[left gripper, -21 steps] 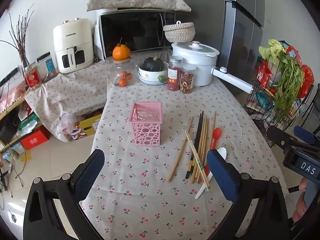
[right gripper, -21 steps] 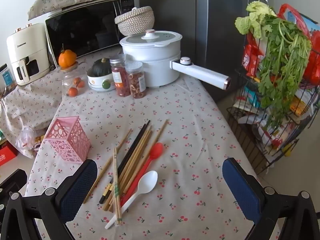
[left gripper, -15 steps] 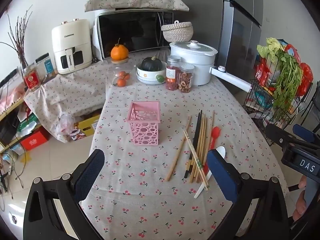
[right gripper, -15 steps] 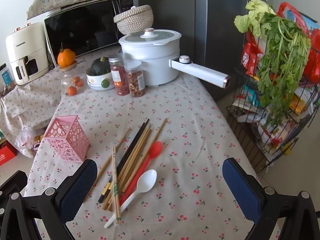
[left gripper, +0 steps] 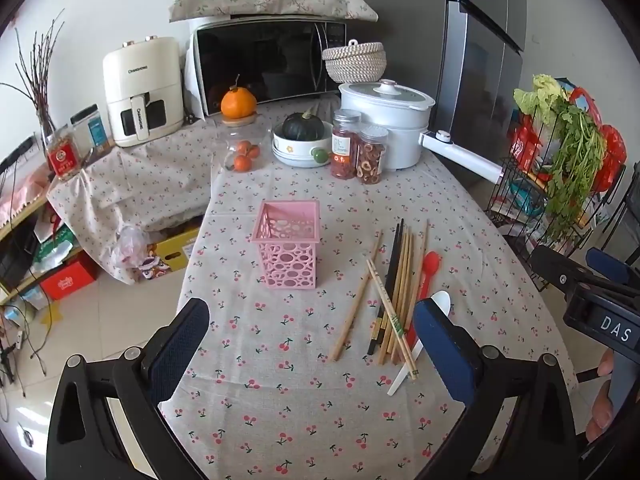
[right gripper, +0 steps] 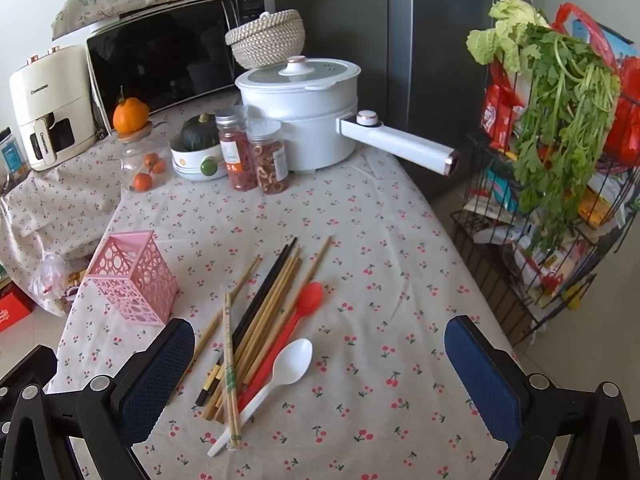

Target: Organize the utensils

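Note:
A pink openwork basket (left gripper: 288, 248) (right gripper: 132, 276) stands upright and empty on the cherry-print tablecloth (left gripper: 280, 400). To its right lies a loose bundle of wooden and black chopsticks (left gripper: 396, 288) (right gripper: 260, 320). A red spoon (left gripper: 430, 264) (right gripper: 310, 298) and a white spoon (left gripper: 440, 304) (right gripper: 292, 360) lie along the bundle's right side. My left gripper (left gripper: 310, 320) hangs open over the near table, in front of the basket, with nothing between its pads. My right gripper (right gripper: 318, 340) is open above the spoons and holds nothing. It also shows at the right edge of the left wrist view (left gripper: 592, 292).
At the table's far end stand a white pot (right gripper: 304, 120) with a long handle pointing right, two jars (right gripper: 256, 156), a bowl with a squash (right gripper: 196, 152) and a microwave (left gripper: 268, 64). A wire rack with greens (right gripper: 560, 160) stands off the right edge.

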Demonstrator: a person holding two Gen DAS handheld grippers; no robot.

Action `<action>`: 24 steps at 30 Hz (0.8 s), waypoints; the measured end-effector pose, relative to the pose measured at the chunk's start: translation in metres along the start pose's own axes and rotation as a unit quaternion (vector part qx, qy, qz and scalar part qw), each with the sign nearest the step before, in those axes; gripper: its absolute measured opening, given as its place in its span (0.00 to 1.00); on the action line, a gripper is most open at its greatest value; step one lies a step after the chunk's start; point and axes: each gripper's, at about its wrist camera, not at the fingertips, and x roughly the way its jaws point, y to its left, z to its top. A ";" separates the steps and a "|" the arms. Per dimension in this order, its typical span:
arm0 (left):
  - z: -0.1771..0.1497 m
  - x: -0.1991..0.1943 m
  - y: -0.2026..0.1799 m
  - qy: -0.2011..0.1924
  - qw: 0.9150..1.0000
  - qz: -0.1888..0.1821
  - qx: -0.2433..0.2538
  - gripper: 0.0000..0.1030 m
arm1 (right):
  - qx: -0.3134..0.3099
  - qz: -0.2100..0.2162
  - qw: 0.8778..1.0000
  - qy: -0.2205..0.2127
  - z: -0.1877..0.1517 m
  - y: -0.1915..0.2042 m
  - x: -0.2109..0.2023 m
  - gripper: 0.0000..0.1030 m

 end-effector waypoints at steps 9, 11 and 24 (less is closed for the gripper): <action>0.000 0.001 -0.003 0.001 1.000 0.000 0.000 1.00 | 0.000 0.000 1.000 0.001 0.001 0.001 0.000 1.00; 0.000 0.001 -0.003 0.001 1.000 0.000 0.000 1.00 | 0.000 0.000 1.000 0.001 0.001 0.001 0.000 1.00; 0.000 0.001 -0.003 0.001 1.000 -0.001 -0.002 1.00 | 0.000 0.000 1.000 0.003 0.001 0.001 0.001 1.00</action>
